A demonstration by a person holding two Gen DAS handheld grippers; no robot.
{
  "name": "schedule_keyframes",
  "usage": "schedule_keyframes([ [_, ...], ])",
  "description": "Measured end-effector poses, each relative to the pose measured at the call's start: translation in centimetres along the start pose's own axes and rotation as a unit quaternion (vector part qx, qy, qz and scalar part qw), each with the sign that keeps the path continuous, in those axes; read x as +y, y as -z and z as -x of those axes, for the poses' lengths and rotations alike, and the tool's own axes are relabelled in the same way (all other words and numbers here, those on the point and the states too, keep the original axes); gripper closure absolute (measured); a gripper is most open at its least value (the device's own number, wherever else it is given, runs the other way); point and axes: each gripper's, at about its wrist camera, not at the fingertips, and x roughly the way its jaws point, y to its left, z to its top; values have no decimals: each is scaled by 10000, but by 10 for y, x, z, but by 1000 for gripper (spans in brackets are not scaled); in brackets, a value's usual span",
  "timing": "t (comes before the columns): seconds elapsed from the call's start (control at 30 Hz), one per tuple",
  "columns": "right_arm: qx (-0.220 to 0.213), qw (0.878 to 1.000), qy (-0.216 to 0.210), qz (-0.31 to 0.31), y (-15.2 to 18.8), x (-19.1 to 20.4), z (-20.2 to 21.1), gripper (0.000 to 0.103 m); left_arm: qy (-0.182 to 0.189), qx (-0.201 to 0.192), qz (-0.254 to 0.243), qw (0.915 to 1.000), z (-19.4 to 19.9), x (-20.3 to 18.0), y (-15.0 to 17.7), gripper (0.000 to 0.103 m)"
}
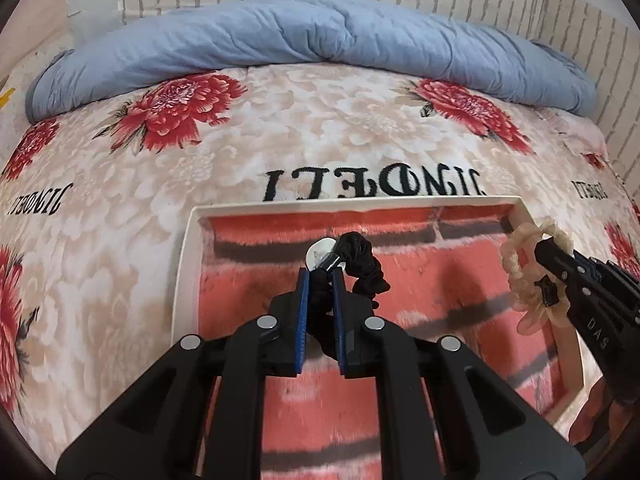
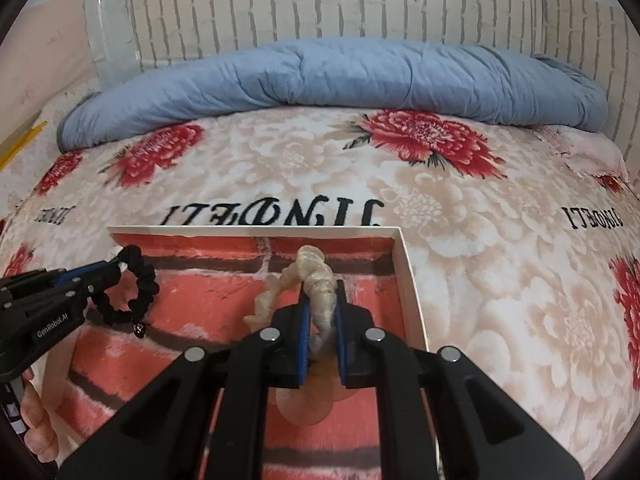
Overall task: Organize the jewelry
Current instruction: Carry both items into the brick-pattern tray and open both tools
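A shallow white tray (image 1: 190,248) lined with red brick-pattern plush lies on the bed; it also shows in the right wrist view (image 2: 408,264). My left gripper (image 1: 320,276) is shut on a black scrunchie (image 1: 362,264) that carries a small white charm, held over the tray's middle. In the right wrist view this left gripper (image 2: 114,266) holds the black scrunchie (image 2: 140,292) over the tray's left part. My right gripper (image 2: 322,292) is shut on a cream scrunchie (image 2: 304,276) over the tray's right part. In the left wrist view it (image 1: 540,250) holds the cream scrunchie (image 1: 520,268) by the right rim.
The tray sits on a beige blanket with red flowers (image 1: 320,132) and black lettering. A rolled blue quilt (image 1: 312,40) lies along the far edge against a white brick wall (image 2: 360,4). A clear plastic object (image 2: 108,20) stands at the back left.
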Motion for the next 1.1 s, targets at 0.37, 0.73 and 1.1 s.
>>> schedule_keyframes([
  [0.37, 789, 9969, 63, 18, -10, 0, -54, 92, -218, 544, 5, 9983, -43, 5, -9, 93],
  [0.73, 967, 9951, 186, -96, -2, -10, -56, 66, -417, 667, -135, 9968, -41, 10, -2, 65],
  [1.1, 55, 9999, 59, -93, -2, -19, 47, 26, -393, -328, -340, 9981, 68, 2, 13, 12],
])
